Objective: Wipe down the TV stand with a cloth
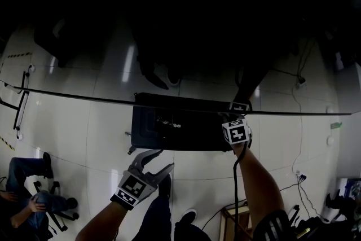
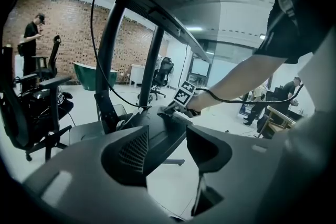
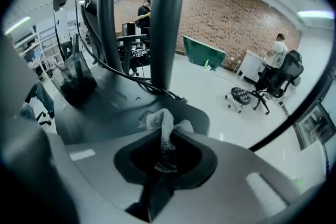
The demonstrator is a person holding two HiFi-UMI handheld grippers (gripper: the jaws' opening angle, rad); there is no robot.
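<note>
While looking steeply down through dim light, made out a pale glossy floor (image 1: 84, 138) spreading under and all round the TV stand (image 1: 169, 128). Noted a brick wall (image 3: 236, 13) well behind the TV stand, with two standing people (image 3: 144, 10) before it, too small for detail. Found the TV stand itself dark, with a flat rounded base and tall slanted posts (image 3: 168, 18) rising from that base, and cables (image 3: 131, 78) trailing down beside the posts. Spotted an office chair (image 3: 262, 92) well apart from the TV stand, beyond its far side, and a seated person (image 1: 28, 195) off to the stand's left in the head view. Saw the left gripper (image 1: 158, 162) poised just beside the TV stand's near edge, off its surface, jaws spread wide and gripping nothing. Saw the right gripper (image 1: 238, 120) set over the TV stand's right end, tilted down toward the base, jaws pressed together and pinching the cloth (image 3: 164, 126). Read the cloth as a small pale knitted wad, bunched up past the jaw tips over the top of the TV stand's base; could not tell whether touching it.
</note>
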